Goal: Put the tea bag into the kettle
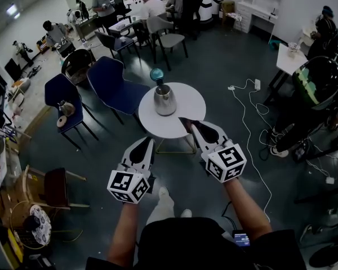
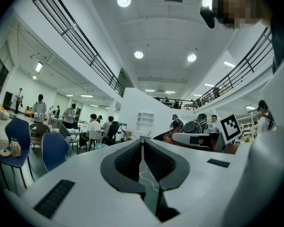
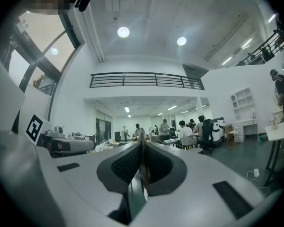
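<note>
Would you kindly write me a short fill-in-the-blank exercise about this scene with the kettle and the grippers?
1. The metal kettle stands on a round ___ table.
2. The chair nearest that table is ___.
3. The right gripper has its fingers shut on a thin ___.

Missing words: white; blue; tea bag.

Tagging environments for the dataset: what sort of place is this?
Probably a big open lab or office hall: seated people, loose blue chairs, cables across the floor, and a railed mezzanine overhead.
</note>
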The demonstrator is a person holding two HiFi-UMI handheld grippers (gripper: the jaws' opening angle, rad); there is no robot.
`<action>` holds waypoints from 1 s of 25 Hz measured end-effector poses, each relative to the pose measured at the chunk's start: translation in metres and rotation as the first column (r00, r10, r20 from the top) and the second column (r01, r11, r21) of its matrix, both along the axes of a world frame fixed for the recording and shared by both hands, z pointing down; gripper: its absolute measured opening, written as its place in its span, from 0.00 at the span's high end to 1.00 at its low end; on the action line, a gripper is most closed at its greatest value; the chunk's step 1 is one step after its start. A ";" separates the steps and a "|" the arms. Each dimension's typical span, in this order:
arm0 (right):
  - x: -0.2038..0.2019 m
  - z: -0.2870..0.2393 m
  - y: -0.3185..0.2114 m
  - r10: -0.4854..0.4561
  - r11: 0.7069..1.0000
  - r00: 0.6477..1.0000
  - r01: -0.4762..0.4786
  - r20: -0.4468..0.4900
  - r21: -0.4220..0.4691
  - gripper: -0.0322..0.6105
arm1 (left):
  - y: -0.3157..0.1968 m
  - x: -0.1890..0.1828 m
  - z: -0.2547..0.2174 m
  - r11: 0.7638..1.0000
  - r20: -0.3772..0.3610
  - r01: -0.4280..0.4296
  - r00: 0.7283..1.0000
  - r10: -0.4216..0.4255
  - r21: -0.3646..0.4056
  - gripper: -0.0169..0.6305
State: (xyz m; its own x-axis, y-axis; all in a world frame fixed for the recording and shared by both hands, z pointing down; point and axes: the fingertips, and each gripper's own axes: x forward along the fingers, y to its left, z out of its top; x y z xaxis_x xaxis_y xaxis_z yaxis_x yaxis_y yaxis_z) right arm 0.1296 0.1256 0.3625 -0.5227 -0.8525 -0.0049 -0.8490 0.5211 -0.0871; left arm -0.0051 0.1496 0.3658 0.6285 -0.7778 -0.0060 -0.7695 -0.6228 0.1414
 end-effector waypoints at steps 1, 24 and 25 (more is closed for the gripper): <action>0.000 0.001 -0.003 0.002 1.000 1.000 -0.002 0.000 -0.002 0.89 | -0.002 0.000 0.001 1.000 0.000 -0.001 1.000 0.001 -0.002 0.93; -0.028 0.011 -0.117 0.021 0.999 1.000 -0.021 0.002 -0.027 0.89 | -0.120 -0.023 0.011 0.999 -0.006 -0.033 0.999 0.033 -0.024 0.93; -0.029 0.011 -0.124 0.023 0.999 1.000 -0.023 0.004 -0.028 0.89 | -0.126 -0.024 0.011 0.999 -0.005 -0.035 0.999 0.035 -0.024 0.93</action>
